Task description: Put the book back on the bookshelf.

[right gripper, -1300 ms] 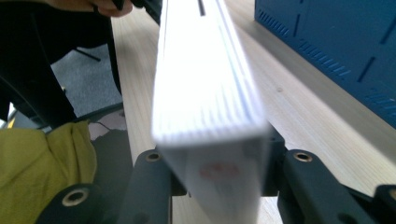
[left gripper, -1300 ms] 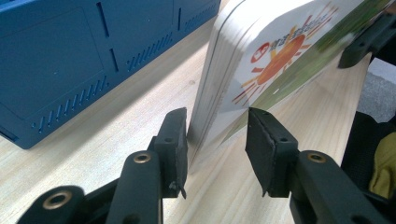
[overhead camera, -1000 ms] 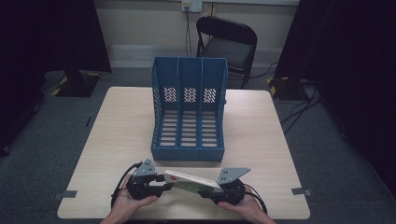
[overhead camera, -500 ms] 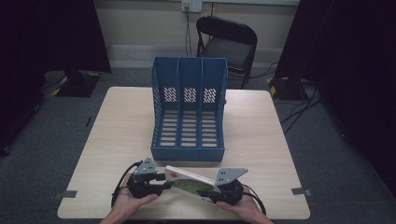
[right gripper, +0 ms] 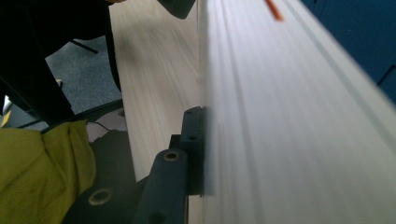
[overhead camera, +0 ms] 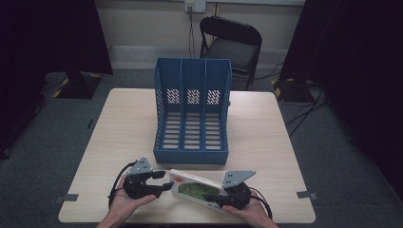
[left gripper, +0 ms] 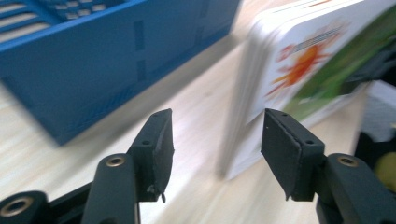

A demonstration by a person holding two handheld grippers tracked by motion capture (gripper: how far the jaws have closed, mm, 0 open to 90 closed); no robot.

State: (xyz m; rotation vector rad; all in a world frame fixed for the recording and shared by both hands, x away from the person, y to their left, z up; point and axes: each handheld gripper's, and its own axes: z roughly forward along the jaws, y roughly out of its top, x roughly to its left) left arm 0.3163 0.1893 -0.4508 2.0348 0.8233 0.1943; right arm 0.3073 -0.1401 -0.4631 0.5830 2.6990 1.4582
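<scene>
Hands come in from the near table edge in the high view, the left gripper [overhead camera: 167, 185] pointing right at the end of a white book [overhead camera: 197, 190], the right gripper [overhead camera: 219, 199] clamped on its other end. The book lies tilted just in front of the blue file rack [overhead camera: 192, 118]. Left gripper view: jaws have just been opening, apart, the book's [left gripper: 299, 70] corner between them but untouched. Right gripper view: one jaw pressed flat against the book's [right gripper: 289, 121] cover.
</scene>
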